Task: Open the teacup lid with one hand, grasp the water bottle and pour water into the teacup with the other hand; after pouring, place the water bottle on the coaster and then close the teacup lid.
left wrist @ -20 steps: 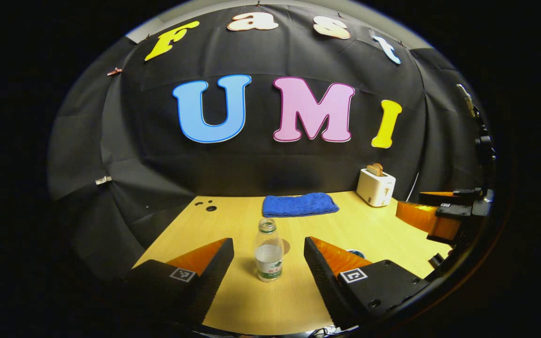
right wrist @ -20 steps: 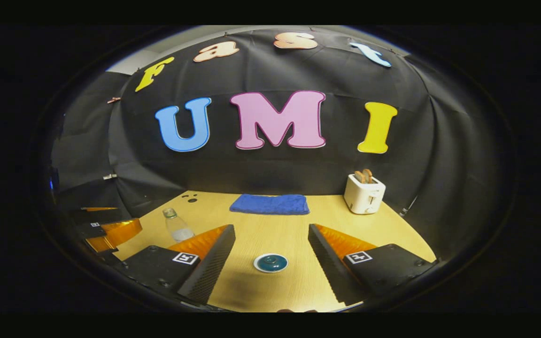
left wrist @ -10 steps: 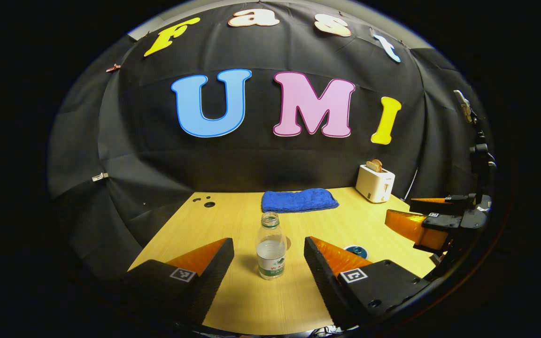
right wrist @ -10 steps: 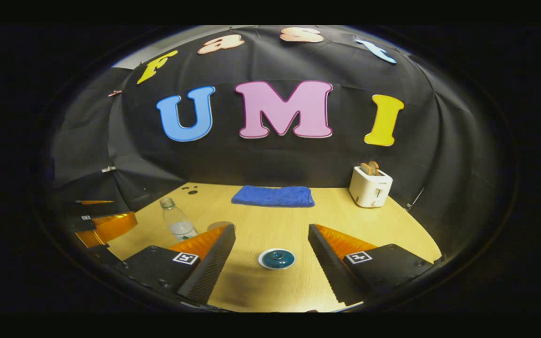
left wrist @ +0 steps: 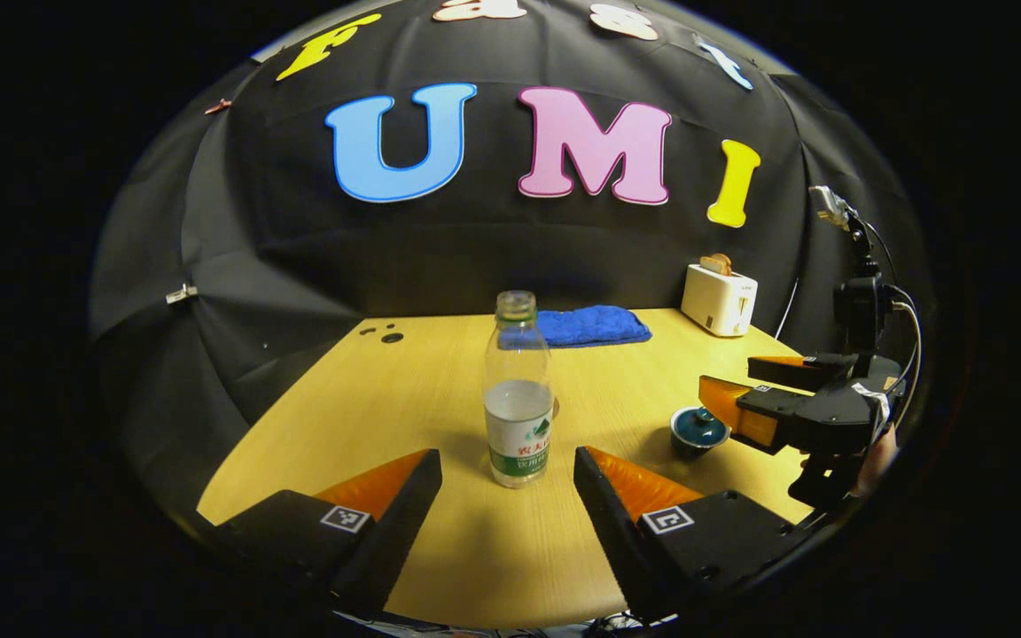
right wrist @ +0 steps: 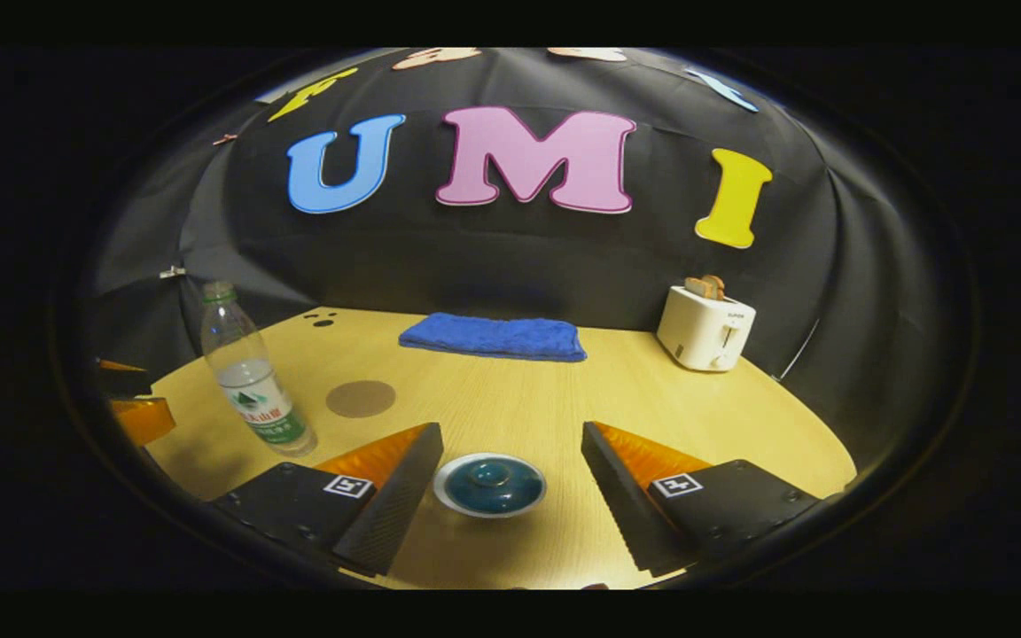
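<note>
Both grippers' ribbed black fingers (left wrist: pixel 417 496) gape, empty: a clear plastic water bottle (left wrist: pixel 518 416) ahead left, glazed teal teacup lid (right wrist: pixel 491 483) ahead right.

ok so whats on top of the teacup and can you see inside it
A dark teal lid with a small knob sits on the teacup, covering its mouth. The inside is hidden, so whether it holds anything cannot be told.

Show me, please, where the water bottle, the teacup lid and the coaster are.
water bottle (left wrist: pixel 518 416): left gripper view, on its clear body above the label.
teacup lid (right wrist: pixel 490 481): right gripper view, on its dark blue dome.
coaster (right wrist: pixel 360 399): right gripper view, on its flat brown top.
</note>
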Tool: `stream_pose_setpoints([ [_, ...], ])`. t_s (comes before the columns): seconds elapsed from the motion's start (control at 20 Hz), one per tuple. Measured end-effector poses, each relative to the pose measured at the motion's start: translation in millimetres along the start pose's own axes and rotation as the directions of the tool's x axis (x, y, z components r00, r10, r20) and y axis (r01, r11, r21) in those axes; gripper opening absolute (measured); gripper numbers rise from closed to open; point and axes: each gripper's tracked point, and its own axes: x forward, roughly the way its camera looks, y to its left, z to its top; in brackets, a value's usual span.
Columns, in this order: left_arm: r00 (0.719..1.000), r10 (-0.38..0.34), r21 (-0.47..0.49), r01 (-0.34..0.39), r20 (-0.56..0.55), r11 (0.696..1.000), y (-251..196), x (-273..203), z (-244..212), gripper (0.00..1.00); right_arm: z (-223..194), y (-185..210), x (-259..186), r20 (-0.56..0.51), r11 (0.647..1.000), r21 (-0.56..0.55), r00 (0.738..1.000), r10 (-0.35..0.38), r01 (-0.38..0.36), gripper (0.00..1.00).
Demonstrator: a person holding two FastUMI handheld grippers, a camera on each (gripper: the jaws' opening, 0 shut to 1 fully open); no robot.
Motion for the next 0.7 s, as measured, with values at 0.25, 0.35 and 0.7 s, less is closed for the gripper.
stream_pose_setpoints([
  [0.25,0.999,0.012,-0.089,-0.017,-0.052,0.996,-2,11,-37,0.96,-24,1,19,0.005,1.0,-0.012,1.0,-0.005,0.005,0.98],
  [0.35,0.998,0.016,-0.083,-0.022,-0.066,0.996,-2,11,-47,0.96,-28,-2,22,0.002,0.999,-0.034,1.0,-0.011,0.012,0.97],
  [0.7,0.996,0.029,-0.079,-0.035,-0.083,0.996,7,4,-58,0.96,-37,11,25,-0.009,0.998,-0.06,1.0,0.011,-0.012,0.65],
])
